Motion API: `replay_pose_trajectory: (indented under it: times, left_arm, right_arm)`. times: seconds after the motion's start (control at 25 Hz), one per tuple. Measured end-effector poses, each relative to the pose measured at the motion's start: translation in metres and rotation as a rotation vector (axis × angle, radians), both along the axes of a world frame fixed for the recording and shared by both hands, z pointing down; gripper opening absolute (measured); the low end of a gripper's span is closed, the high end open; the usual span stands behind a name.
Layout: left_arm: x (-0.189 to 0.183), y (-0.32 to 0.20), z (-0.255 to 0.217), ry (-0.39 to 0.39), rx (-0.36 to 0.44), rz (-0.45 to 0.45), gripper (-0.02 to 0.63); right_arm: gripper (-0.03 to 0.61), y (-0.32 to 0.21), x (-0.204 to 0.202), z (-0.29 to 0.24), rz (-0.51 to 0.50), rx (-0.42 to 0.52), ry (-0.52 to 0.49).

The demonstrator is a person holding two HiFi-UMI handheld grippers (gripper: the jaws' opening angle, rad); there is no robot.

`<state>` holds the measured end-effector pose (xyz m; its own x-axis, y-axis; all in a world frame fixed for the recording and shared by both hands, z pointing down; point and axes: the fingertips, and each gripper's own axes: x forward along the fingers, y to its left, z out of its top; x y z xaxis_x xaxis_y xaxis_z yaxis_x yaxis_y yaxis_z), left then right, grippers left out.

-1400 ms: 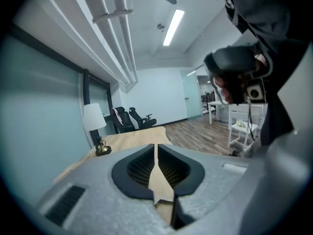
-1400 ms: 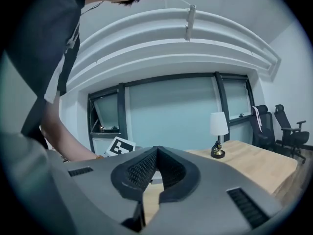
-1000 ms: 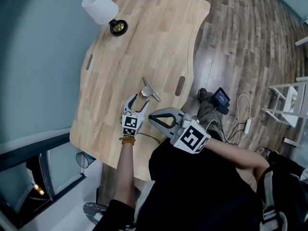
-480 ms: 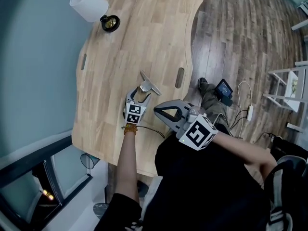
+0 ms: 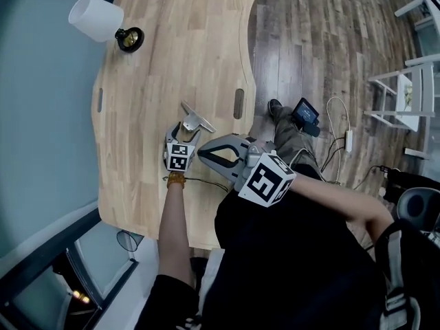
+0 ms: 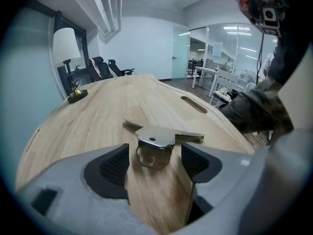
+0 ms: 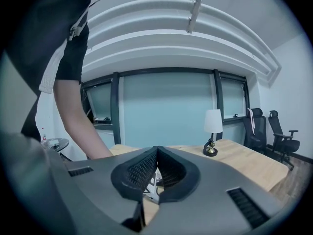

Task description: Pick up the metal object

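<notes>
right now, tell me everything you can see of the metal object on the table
The metal object is a silvery folded sheet bracket: flat top with a hole, two side arms, a bent-down tab with another hole. It rests on the wooden table between the left gripper's opening jaws, which do not touch it.
</notes>
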<state>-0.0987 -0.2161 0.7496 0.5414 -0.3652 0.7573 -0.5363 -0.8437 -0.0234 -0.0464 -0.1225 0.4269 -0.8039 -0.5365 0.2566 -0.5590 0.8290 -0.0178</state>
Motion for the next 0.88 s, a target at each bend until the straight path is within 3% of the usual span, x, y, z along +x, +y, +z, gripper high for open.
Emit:
replay_pose_trajectory:
  times: [0.48,0.64,0.88]
  left_arm:
    - [0.007,0.000,0.005,0.020,-0.017,-0.056,0.334]
    - [0.012,-0.002,0.007,0.028,-0.040,-0.051,0.333]
    - [0.012,-0.002,0.011,-0.007,-0.039,-0.011,0.321]
  right_arm:
    - [0.003,-0.027,0.006,0.017,0.064,-0.005,0.016]
    - [0.003,-0.042,0.012,0.026,0.095,-0.014,-0.007]
    - [0.002,-0.068,0.031,0.057,0.174,-0.038,0.053]
